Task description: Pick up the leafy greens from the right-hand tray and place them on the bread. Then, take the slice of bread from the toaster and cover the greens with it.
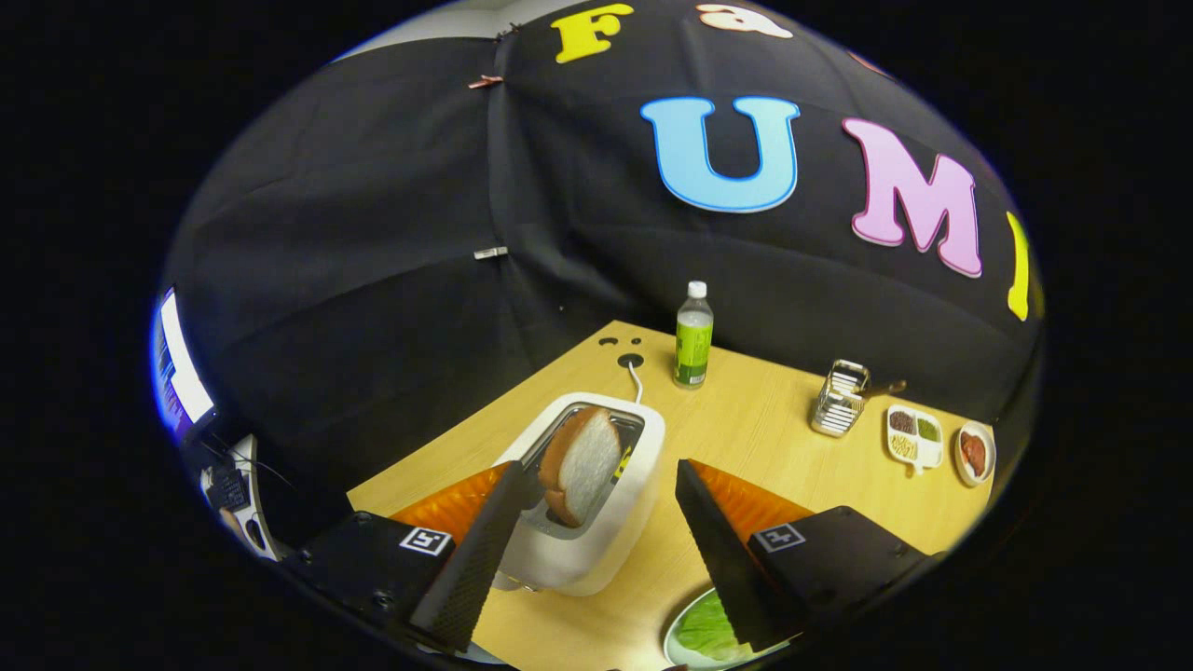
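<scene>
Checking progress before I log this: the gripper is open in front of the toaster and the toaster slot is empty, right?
Not quite. The gripper is open at the toaster, but the gripper view shows a slice of bread standing in the slot, between the fingers.

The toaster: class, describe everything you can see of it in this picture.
The toaster is a white, rounded box, seemingly plastic, standing upright on the wooden table. Its metal-lined top slot holds a slice of bread, sticking up and leaning. A white cord runs from its back toward the table's far edge. The open gripper straddles it, one fingertip beside the bread.
</scene>
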